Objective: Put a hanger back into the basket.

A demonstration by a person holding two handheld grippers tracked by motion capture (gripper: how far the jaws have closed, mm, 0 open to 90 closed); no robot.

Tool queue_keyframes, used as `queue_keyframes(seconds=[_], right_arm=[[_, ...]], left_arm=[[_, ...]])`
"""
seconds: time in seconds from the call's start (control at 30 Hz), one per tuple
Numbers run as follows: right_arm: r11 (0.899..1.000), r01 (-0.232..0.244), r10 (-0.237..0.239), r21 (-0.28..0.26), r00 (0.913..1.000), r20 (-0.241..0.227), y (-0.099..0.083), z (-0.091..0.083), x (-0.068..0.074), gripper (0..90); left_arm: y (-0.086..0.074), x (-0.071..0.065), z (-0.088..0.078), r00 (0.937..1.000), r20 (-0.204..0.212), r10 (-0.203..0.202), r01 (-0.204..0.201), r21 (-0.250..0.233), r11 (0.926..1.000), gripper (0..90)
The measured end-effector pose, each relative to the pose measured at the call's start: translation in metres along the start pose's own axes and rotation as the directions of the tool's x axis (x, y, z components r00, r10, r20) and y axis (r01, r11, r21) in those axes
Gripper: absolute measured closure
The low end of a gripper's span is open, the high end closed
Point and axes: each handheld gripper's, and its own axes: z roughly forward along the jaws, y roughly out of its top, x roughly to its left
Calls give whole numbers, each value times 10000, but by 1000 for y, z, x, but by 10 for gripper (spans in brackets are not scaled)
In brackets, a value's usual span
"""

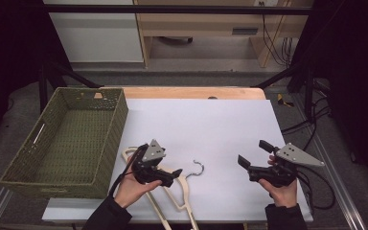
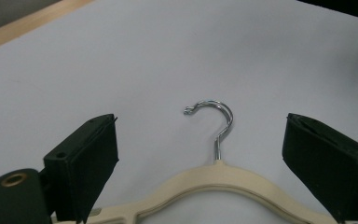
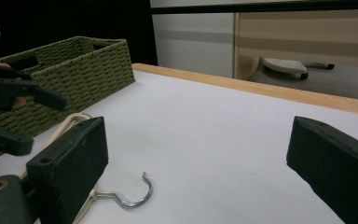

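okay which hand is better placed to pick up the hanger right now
Left. The left tongs hang right over the cream hanger, jaws open either side of its neck below the metal hook. The right tongs are off to the side, apart from it.

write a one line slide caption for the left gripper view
Left claw open over the cream hanger, its metal hook lying on the white table cover between the jaws.

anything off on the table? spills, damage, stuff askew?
Nothing spilled or visibly broken. The cream hanger lies flat on the white sheet, its lower end past the sheet's near edge. The green basket sits skewed, overhanging the table's left side. Left gripper is open over the hanger's neck.
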Motion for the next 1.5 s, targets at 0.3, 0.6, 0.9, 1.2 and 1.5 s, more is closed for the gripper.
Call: queue_keyframes(seconds=[0.3,0.6,0.9,1.2,1.5], right_arm=[[10000,10,-10,19,10000,-45,0,2,1,58],[10000,12,-12,7,9999,-133,0,1,2,58],[9999,74,-73,128,9999,-126,-1,3,3,58],[9998,122,-120,164,9999,-122,-1,4,3,58],[9993,180,-172,342,9996,-237,-3,7,5,60]], left_arm=[[2,-10,37,9986,534,36,-75,727,9973,186],[-4,-13,71,9972,739,61,-195,1829,9829,371],[-16,-11,91,9988,491,-91,-28,2381,9712,564],[-19,-10,95,9975,652,-253,86,2453,9694,739],[-18,-12,92,9960,724,-527,332,2485,9681,877]])
